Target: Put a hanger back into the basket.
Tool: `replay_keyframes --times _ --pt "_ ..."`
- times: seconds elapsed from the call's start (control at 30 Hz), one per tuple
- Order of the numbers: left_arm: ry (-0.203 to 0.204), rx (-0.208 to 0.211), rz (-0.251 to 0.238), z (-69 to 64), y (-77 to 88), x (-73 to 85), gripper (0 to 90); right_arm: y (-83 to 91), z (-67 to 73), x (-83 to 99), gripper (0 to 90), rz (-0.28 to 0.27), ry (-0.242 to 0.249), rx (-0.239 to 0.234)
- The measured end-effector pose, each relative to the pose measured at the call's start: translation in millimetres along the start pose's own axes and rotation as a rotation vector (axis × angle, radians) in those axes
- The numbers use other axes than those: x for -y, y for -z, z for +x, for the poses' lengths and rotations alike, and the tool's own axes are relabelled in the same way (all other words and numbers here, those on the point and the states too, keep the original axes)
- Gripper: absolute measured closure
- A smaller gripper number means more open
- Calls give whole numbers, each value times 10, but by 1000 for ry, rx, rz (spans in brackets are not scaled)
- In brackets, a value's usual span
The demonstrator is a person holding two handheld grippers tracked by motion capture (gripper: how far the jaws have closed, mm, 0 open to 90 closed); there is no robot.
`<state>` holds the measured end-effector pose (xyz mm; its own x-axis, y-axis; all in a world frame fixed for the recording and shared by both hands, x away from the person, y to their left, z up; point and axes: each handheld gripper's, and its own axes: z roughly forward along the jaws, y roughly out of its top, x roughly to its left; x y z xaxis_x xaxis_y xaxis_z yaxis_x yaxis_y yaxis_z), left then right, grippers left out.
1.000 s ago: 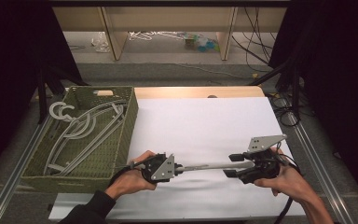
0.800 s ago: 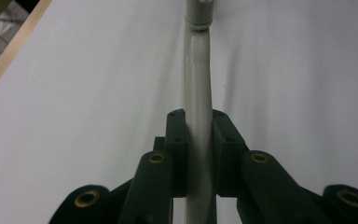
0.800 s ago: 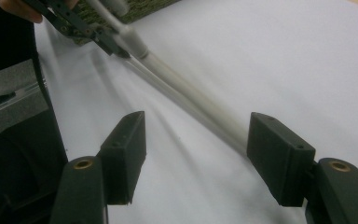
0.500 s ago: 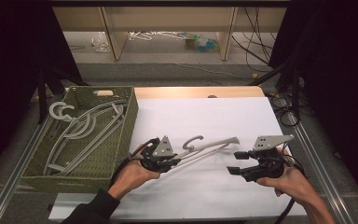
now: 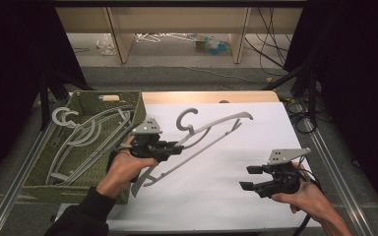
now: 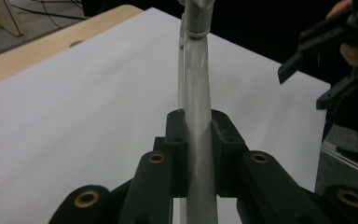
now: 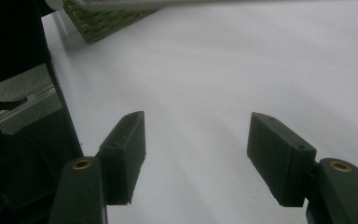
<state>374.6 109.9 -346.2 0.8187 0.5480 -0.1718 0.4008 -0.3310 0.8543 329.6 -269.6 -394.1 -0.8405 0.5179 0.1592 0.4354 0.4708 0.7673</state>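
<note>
The left gripper [image 5: 176, 148] clamps a grey clothes hanger [image 5: 211, 129] (raised off the white sheet [image 5: 256, 123]), while the right gripper [image 5: 250, 177] hovers released, nothing between its jaws.

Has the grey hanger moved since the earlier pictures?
Yes. The hanger, held by the left gripper, has swung up and toward the basket.

Probably lab: railed table [image 5: 295, 129], cables [image 5: 270, 29]

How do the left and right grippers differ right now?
The left gripper is shut on a grey hanger; the right gripper is open with nothing between its jaws. The left sits by the green basket, holding the hanger tilted over the white sheet; the right sits low near the front right. Both are black and hand-held.
</note>
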Motion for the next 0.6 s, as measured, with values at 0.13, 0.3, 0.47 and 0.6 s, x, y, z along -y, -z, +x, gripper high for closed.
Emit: replay_keyframes --times 0.13,0.3,0.47,0.6 --pt "15 -30 -22 50 171 -129 789 -11 -3 43 379 7 -4 1" --pt "38 -33 -53 95 379 -252 789 -11 3 63 379 6 -8 2" --pt "40 -64 -63 170 594 -324 789 -19 11 79 379 11 -12 -2" --pt "43 -107 -63 277 807 -337 789 -24 11 86 380 15 -12 -8"
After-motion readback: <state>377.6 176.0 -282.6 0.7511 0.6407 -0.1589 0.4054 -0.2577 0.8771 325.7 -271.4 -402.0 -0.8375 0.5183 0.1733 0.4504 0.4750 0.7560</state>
